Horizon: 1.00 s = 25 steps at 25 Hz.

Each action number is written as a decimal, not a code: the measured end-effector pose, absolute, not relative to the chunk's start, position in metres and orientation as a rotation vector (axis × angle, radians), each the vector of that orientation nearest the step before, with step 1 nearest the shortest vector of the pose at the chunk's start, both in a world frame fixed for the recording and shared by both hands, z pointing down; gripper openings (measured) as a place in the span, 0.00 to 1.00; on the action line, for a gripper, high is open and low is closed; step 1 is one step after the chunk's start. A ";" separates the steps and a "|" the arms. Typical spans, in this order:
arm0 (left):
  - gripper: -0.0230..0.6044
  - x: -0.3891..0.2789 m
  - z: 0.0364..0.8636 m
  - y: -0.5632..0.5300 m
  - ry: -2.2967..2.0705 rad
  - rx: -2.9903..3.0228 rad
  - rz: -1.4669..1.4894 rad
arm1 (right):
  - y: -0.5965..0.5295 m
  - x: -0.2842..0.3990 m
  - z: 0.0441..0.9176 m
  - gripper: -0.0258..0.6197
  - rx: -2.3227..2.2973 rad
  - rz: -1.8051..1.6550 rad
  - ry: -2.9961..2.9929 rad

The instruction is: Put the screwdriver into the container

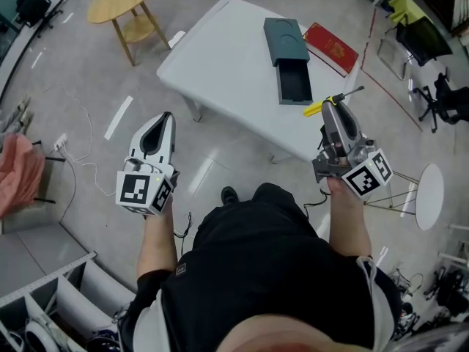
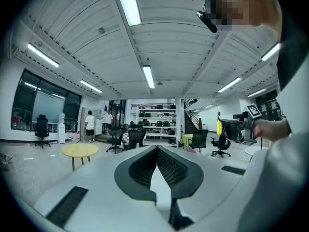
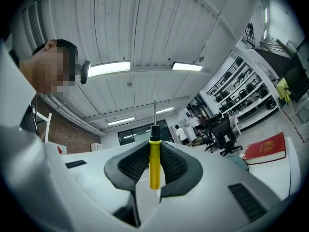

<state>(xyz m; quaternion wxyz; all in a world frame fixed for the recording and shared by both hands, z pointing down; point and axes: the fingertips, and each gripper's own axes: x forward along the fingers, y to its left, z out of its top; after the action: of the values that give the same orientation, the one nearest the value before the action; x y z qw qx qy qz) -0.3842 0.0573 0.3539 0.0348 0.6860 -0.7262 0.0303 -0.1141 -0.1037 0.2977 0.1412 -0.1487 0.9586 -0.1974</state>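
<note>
1. Surface [image 1: 220, 57]: white; carries container and red book [image 1: 331, 48].
2. Container [image 1: 291, 59]: dark box, tray slid open twd person; tray looks empty.
3. L tool [image 1: 165, 119]: off the surface, over floor; jaws together, nothing betw.
4. R tool [image 1: 331, 105]: at surface's near edge, near container, not over it; jaws clamped on screwdriver handle.
5. Screwdriver [image 3: 154, 153]: yellow handle, black collar, thin metal shaft running out past jaws. Judged light, rigid; smooth handle could pivot in pads. Mid-handle = best hold; shaft too thin. Not yet in container.
</note>
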 end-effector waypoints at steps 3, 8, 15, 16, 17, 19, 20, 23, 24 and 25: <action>0.06 -0.389 0.360 0.038 -2.186 2.140 0.091 | -0.115 -0.111 0.303 0.17 -0.498 -0.571 2.765; 0.06 -0.387 0.368 -0.005 -2.118 2.186 0.102 | -0.145 -0.101 0.313 0.17 -0.582 -0.576 2.760; 0.06 -0.374 0.373 -0.071 -2.056 2.236 0.138 | -0.197 -0.089 0.331 0.17 -0.638 -0.588 2.734; 0.06 -0.372 0.372 -0.083 -2.052 2.242 0.144 | -0.208 -0.087 0.333 0.17 -0.643 -0.589 2.734; 0.06 -0.371 0.370 -0.095 -2.048 2.248 0.150 | -0.217 -0.086 0.335 0.17 -0.648 -0.588 2.734; 0.06 -0.368 0.367 -0.117 -2.041 2.260 0.164 | -0.235 -0.082 0.339 0.17 -0.661 -0.584 2.734; 0.06 -0.366 0.366 -0.127 -2.035 2.265 0.169 | -0.243 -0.081 0.340 0.17 -0.667 -0.583 2.732; 0.06 -0.359 0.363 -0.152 -2.015 2.279 0.186 | -0.262 -0.075 0.344 0.17 -0.676 -0.592 2.727; 0.06 -0.356 0.363 -0.160 -2.007 2.285 0.193 | -0.267 -0.074 0.346 0.17 -0.674 -0.597 2.729; 0.06 -0.353 0.363 -0.167 -1.999 2.291 0.198 | -0.271 -0.073 0.349 0.17 -0.670 -0.601 2.735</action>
<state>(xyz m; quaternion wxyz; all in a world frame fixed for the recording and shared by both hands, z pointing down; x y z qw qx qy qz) -0.3529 -0.1668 0.3625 0.0473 0.7510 -0.6554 0.0649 -0.0732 -0.2713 0.3486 0.1309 -0.2308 0.9417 -0.2068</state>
